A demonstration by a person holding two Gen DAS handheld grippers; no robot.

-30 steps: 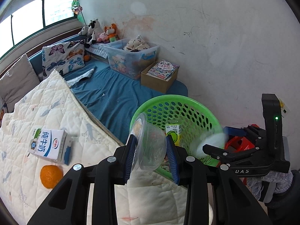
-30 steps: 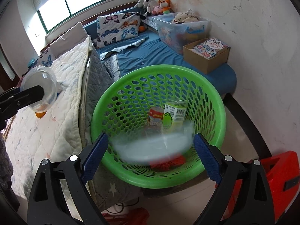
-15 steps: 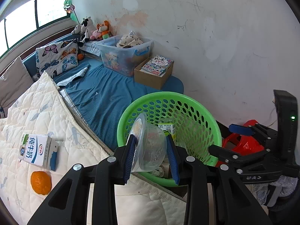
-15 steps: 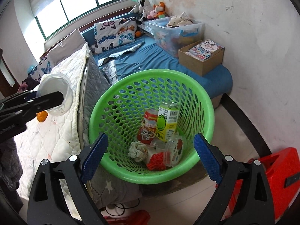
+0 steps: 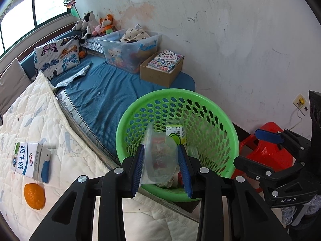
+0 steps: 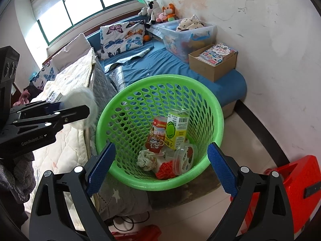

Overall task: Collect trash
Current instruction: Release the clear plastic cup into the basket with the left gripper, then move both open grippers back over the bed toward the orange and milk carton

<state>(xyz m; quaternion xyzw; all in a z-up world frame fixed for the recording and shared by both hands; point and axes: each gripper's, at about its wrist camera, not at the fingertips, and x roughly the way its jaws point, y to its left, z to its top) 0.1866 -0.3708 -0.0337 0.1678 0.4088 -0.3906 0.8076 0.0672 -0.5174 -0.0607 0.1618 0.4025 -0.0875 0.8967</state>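
Observation:
My left gripper (image 5: pixel 161 166) is shut on a clear plastic cup (image 5: pixel 159 160) and holds it over the near rim of the green perforated basket (image 5: pixel 210 108). In the right wrist view the cup (image 6: pixel 84 102) shows blurred at the left, beside the basket (image 6: pixel 160 80). My right gripper (image 6: pixel 160 167) is open and empty, its jaws wide apart over the basket's near rim. In the basket lie a yellow-green carton (image 6: pixel 177 128), a red can (image 6: pixel 157 134), a crumpled tissue (image 6: pixel 146 159) and a lidded cup (image 6: pixel 183 158).
A milk carton (image 5: pixel 28 160) and an orange (image 5: pixel 34 195) lie on the white quilt (image 5: pixel 40 110). A blue mattress (image 5: pixel 104 92) holds a clear storage bin (image 5: pixel 130 48) and a cardboard box (image 5: pixel 160 68). A red stool (image 6: pixel 297 192) stands at the right by the wall.
The left gripper with the cup has moved right, over the basket's rim. A white object that blurred in front of the right gripper one second ago is gone; the lidded cup now lies in the basket.

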